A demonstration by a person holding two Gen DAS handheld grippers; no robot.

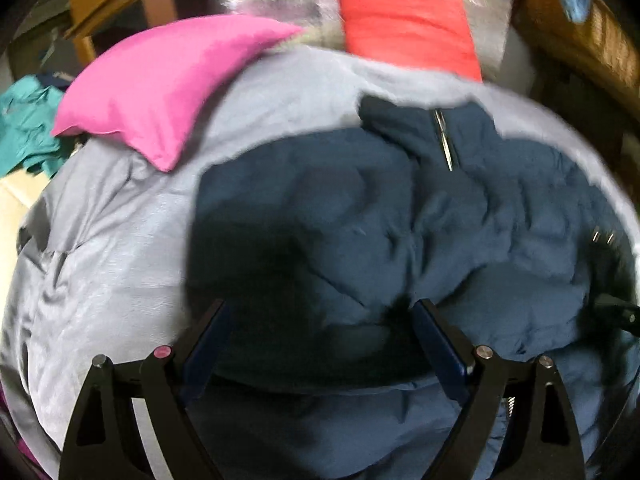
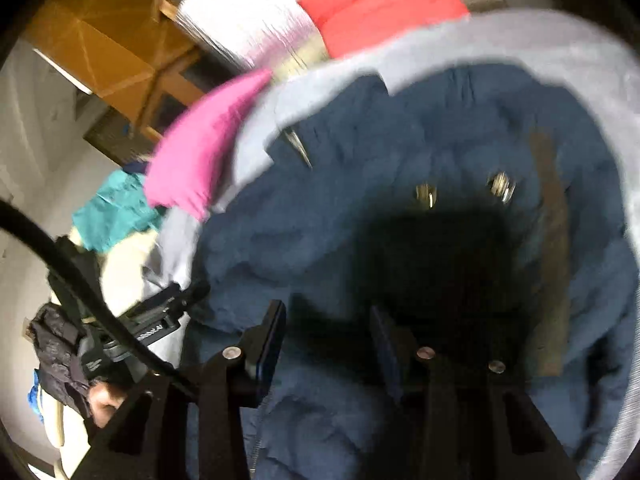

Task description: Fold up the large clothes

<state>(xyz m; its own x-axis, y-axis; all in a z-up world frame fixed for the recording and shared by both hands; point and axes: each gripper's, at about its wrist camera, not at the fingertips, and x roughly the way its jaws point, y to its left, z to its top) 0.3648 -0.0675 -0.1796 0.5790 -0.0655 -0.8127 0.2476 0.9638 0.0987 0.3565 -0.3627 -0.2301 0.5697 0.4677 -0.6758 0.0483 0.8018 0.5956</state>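
A navy blue padded jacket point(image 1: 400, 220) lies spread and crumpled on a grey bed cover point(image 1: 100, 240). Its collar with a metal zipper point(image 1: 446, 144) points away from me. My left gripper point(image 1: 320, 306) hovers over the jacket's near edge, jaws wide open, nothing between the pads. In the right wrist view the same jacket point(image 2: 320, 220) fills the frame, with its snaps point(image 2: 500, 186) catching light. My right gripper point(image 2: 327, 308) is low over the jacket with its jaws narrowed but apart; dark fabric shows in the gap and neither pad presses on it. The left gripper point(image 2: 160, 320) and a hand appear at that view's left.
A pink pillow point(image 1: 160, 80) rests on the cover at the far left, and a red pillow point(image 1: 408, 24) stands behind the jacket. A teal cloth point(image 1: 28, 120) lies off the bed's left side. A wooden cabinet point(image 1: 120, 0) stands beyond, and a wooden frame point(image 1: 600, 40) lines the right.
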